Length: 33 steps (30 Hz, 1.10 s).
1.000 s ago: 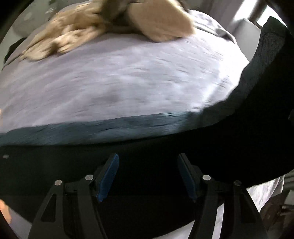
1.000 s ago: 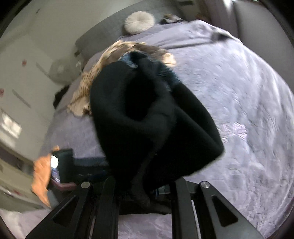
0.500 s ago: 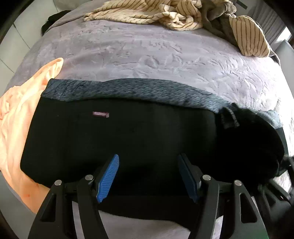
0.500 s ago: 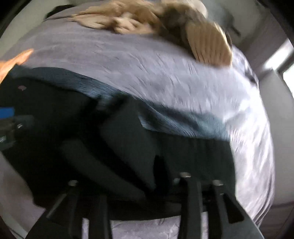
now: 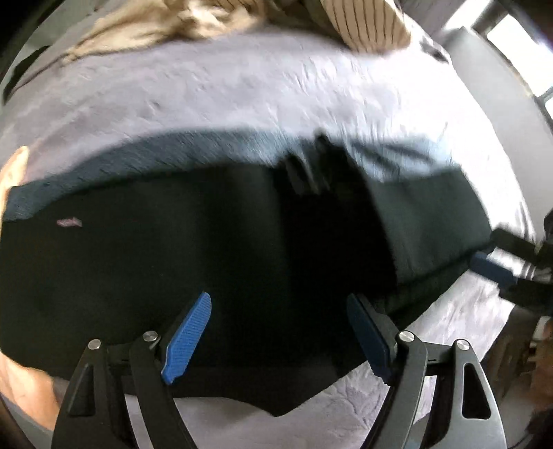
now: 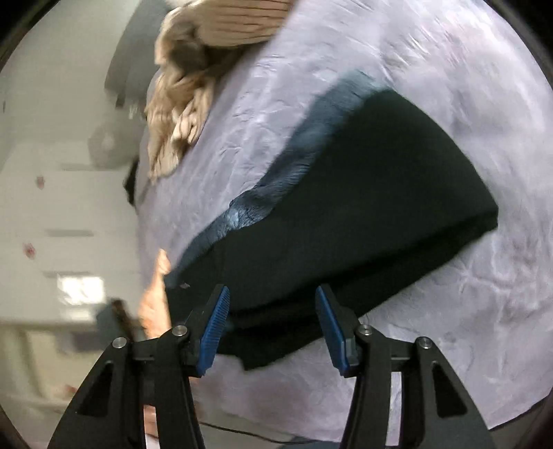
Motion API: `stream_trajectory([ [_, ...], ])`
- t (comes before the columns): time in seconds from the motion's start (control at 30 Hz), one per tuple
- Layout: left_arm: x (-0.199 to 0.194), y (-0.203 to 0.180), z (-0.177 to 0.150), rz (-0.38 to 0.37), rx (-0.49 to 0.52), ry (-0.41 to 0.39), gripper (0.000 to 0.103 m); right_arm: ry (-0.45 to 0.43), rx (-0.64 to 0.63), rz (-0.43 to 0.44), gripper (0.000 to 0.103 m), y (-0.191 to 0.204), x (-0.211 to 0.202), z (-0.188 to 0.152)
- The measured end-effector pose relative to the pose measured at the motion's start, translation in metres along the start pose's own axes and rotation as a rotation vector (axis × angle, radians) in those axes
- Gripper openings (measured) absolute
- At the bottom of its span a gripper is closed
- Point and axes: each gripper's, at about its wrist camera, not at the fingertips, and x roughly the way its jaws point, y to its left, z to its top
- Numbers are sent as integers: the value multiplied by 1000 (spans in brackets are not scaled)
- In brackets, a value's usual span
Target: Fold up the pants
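The black pants (image 5: 172, 248) with a grey-blue waistband (image 5: 145, 162) lie folded on the lilac bedspread (image 5: 242, 89). They also show in the right wrist view (image 6: 363, 207). My left gripper (image 5: 278, 331) is open and empty just above the pants' near edge. My right gripper (image 6: 273, 324) is open and empty over the near edge of the folded stack. The right gripper's blue pad also shows at the right edge of the left wrist view (image 5: 490, 269), next to the pants' right end.
A heap of beige striped clothes (image 5: 224, 24) lies at the far side of the bed, also seen in the right wrist view (image 6: 193, 76). A peach garment (image 5: 10, 172) lies by the pants' left end. White drawers (image 6: 52, 241) stand beside the bed.
The right gripper has let go of the black pants and drawn back, open. The lifted fold now lies flat on the stack. The left gripper stayed open and shifted a little.
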Motion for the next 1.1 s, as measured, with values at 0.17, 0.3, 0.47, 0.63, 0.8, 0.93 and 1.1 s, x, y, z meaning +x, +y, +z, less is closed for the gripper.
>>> stream_trajectory([
  [0.17,15,-5,-6,39,6,19,82,33,106,50,56,-18,21,8],
  [0.3,17,-6,-4,53,4,23,82,36,121,91,56,-20,42,18],
  [0.47,9,-2,5,73,-37,6,82,45,155,69,5,-23,47,26],
  [0.63,-15,16,0,110,-100,-39,82,59,22,34,5,1,35,5],
  [0.8,-13,20,7,155,-140,-33,82,108,92,-35,5,-29,70,-13],
  [0.93,-20,3,23,146,-109,-72,82,171,32,-34,18,-13,56,-5],
  [1.1,-31,-31,47,100,-63,-112,82,121,-197,-27,46,26,-3,19],
])
